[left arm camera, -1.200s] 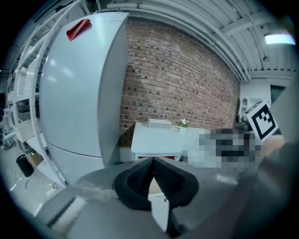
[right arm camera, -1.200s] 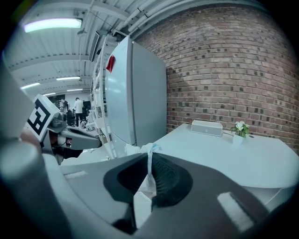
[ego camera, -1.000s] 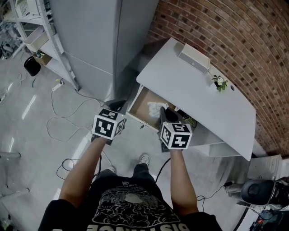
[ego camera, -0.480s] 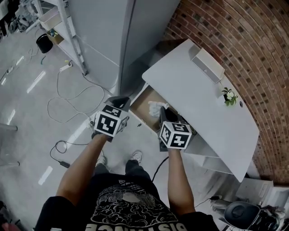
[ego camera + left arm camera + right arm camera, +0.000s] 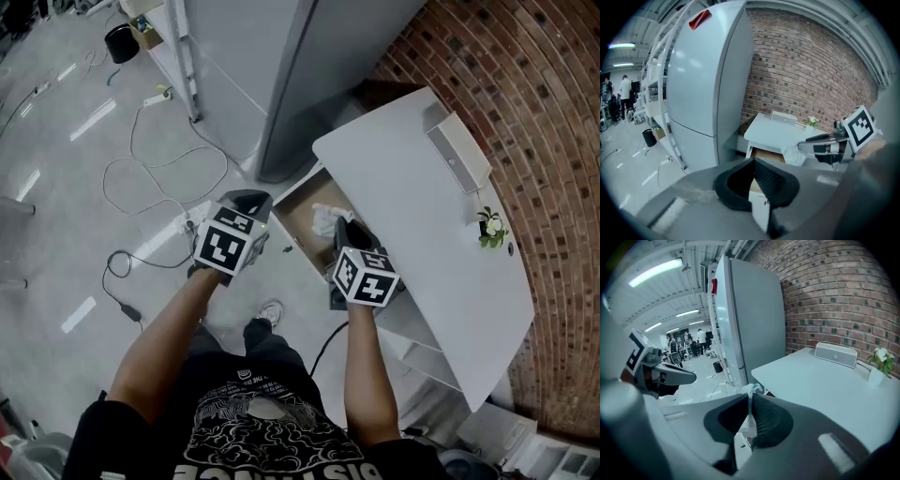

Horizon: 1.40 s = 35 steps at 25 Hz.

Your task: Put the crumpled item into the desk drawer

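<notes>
White and bunched, the crumpled tissue (image 5: pixel 324 220) sits at the tip of the right claw (image 5: pixel 340 227) in the head view, above the open drawer (image 5: pixel 300 208) of the white desk (image 5: pixel 422 225). The left claw (image 5: pixel 246 200) hovers left of the drawer, over the floor and apart from it. At the far side of the desk, by the brick wall, stand a white box (image 5: pixel 457 157) and a small potted plant (image 5: pixel 491 230).

In the left gripper view, the left claw's jaws are pressed together with nothing between them. Beyond them the drawer stands pulled out, the tissue hangs just right of it, and a grey refrigerator (image 5: pixel 708 84) rises at the left.

In the right gripper view, the right claw's jaws clamp the tissue, which stands as a thin strip between the pads with its top poking out past the tips. The desk spreads to the right.
</notes>
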Tool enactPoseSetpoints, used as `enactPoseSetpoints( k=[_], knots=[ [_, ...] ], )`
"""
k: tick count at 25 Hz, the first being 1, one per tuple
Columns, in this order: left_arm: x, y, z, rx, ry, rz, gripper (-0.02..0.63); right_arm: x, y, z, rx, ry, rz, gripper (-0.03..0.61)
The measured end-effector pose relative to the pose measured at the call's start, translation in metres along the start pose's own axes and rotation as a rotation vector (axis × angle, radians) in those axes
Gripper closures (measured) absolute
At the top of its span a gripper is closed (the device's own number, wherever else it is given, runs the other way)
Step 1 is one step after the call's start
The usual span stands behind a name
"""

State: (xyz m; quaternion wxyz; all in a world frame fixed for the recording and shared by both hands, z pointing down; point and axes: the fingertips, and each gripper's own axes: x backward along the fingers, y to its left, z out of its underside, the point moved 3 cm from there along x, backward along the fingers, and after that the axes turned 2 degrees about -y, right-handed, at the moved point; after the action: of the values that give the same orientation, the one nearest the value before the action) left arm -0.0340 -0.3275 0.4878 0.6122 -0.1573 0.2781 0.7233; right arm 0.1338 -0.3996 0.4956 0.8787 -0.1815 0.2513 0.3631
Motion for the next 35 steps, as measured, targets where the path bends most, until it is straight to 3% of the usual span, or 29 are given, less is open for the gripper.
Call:
enactPoseSetpoints(
  k=[11, 25, 35],
  knots=[
    [-0.009, 0.000, 0.037, 0.095, 0.025, -0.092, 0.614, -0.038, 0.001, 0.029, 0.100, 0.080, -0.117, 0.554],
    [-0.045, 0.007, 0.091, 0.164, 0.067, -0.127, 0.614, -0.099, -0.027, 0.088, 0.165, 0.164, -0.157, 0.554],
    [-0.075, 0.011, 0.118, 0.180, 0.091, -0.104, 0.614, -0.142, -0.037, 0.123, 0.228, 0.206, -0.163, 0.554]
  ],
)
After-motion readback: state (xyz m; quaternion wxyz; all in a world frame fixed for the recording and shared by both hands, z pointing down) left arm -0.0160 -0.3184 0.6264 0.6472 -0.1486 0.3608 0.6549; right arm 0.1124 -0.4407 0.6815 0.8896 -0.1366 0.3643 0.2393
